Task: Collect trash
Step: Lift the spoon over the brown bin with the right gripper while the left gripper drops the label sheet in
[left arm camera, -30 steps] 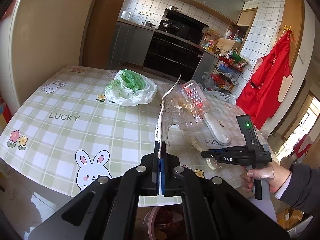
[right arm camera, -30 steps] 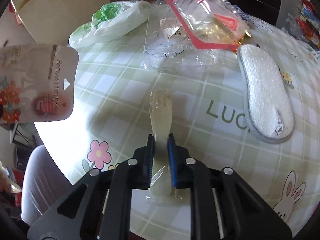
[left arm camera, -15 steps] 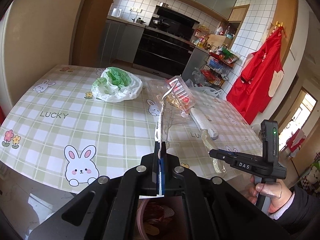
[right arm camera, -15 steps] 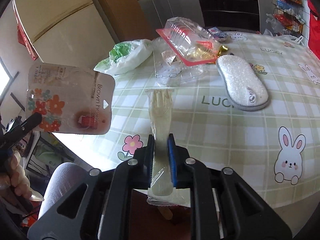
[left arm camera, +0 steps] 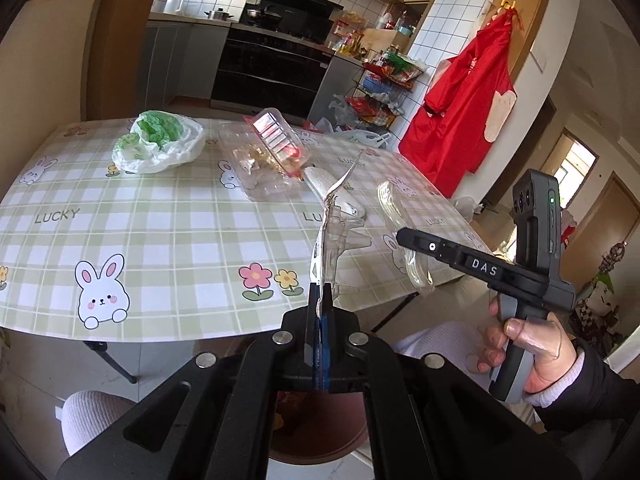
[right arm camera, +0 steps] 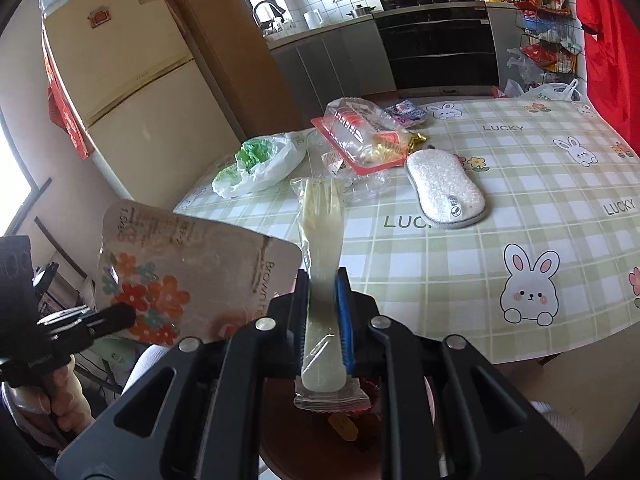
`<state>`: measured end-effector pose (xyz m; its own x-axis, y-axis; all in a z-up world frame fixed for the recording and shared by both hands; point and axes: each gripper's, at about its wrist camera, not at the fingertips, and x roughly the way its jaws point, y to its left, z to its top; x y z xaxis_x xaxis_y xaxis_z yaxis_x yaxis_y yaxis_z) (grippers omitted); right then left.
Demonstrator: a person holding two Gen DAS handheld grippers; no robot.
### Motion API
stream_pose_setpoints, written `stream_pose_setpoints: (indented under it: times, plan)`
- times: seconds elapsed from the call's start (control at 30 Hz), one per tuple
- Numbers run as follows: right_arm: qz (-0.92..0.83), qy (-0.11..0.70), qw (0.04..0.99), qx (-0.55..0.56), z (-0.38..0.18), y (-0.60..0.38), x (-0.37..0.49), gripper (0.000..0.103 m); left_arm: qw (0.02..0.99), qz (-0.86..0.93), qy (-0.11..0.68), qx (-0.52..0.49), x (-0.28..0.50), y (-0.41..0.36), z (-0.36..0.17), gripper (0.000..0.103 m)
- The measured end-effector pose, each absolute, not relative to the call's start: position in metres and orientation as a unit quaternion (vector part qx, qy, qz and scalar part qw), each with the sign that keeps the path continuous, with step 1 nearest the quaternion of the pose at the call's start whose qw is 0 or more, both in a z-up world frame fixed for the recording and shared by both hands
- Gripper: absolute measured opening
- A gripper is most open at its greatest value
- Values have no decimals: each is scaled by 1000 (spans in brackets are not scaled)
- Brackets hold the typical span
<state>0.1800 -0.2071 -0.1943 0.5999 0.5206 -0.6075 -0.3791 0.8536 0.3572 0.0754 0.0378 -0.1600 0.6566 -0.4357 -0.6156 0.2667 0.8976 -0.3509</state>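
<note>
Trash in both hands, neither piece dropped yet. Right hand-held gripper is clamped on a wrapped plastic fork, fork standing up out of the jaws, wrapper tail hanging below. Left hand-held gripper is pinched tight on the edge of a flower-printed blister pack; edge-on in its own view, flat face visible from the right wrist. Both are held off the near edge of the desk, above a dark round bin that shows under the jaws with some wrappers already inside. Judging from that, these two pieces look about ready to drop; release not done.

Left on the desk: a white bag with green stuff at the far left, a clear clamshell pack with red card on crumpled clear plastic in the middle, a small purple packet behind it, and a gold wrapper scrap just beside the pack. A white sponge lies near the pack; whether it counts as trash is unclear. Roughly midway, several pickups remain.
</note>
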Motion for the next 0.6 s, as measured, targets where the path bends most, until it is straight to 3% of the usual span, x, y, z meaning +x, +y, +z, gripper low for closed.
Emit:
stream_pose_setpoints:
  times: [0.6]
  plan:
    - [243, 339, 902, 114, -185, -238, 154, 17, 865, -227, 440, -89, 61, 3, -187, 1]
